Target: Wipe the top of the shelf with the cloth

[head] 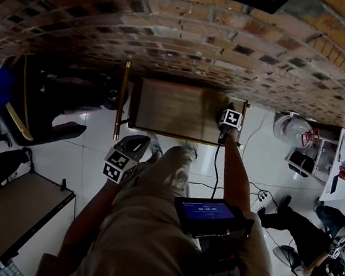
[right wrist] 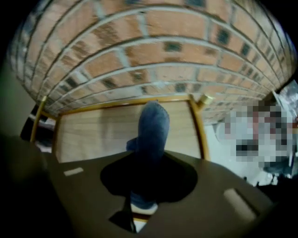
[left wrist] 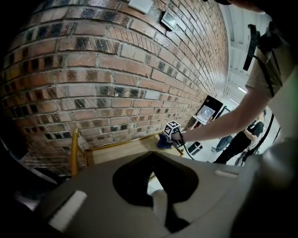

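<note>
The cloth (right wrist: 151, 125), blue and bunched into a roll, is clamped between the jaws of the right hand-held gripper (head: 228, 113). It is seen in the right gripper view sticking forward past the jaws and lying on the wooden top of the shelf (right wrist: 93, 135). The free end is pressed to the wood, which is what wiping calls for.

In the head view the right hand-held gripper is placed at the right end of the shelf top, just inside the yellow frame rail. The arm is stretched out from the body to reach it. The shelf is set against the brick wall (head: 191, 36), so it can be reached only from the front.

The left hand-held gripper (head: 139, 144) is held low and close to the body, in front of the shelf and apart from it. Its jaws are seen together in the left gripper view, with nothing between them. It is judged to be kept back so that the wiping arm is given room.

The wipe is judged to be under way at the right end. Most of the top to the left is not yet covered by the cloth. Steady downward pressure will probably be needed, and the frame rail may catch the cloth at the edge.
</note>
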